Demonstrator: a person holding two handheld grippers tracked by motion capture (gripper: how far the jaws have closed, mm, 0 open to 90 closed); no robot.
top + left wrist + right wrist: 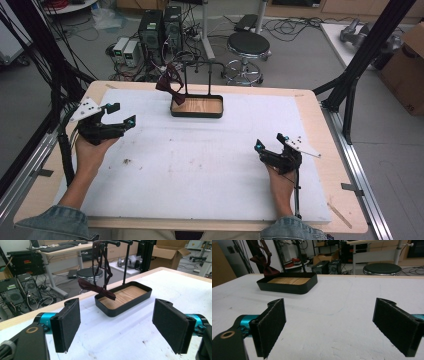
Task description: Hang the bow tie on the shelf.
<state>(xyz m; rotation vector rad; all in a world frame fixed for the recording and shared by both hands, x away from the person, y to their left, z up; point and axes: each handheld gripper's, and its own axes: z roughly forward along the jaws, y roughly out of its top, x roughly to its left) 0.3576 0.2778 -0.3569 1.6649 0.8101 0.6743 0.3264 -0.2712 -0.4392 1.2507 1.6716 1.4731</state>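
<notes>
A dark red bow tie (171, 84) hangs from the stand's rail (204, 64) over the wooden tray (197, 106) — reachable. Left gripper (119, 114) and right gripper (272, 145) hover wide open, empty, above the tabletop (200, 165).

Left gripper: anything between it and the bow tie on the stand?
Nothing. In the left gripper view, bare white table cover runs from the open fingers to the tray under the bow tie. The high view agrees, apart from small dark crumbs nearer the person.

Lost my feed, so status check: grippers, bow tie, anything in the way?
Left gripper open, empty. Right gripper open, empty. Bow tie hangs from stand over tray. Mat between bare, crumbs aside.
</notes>
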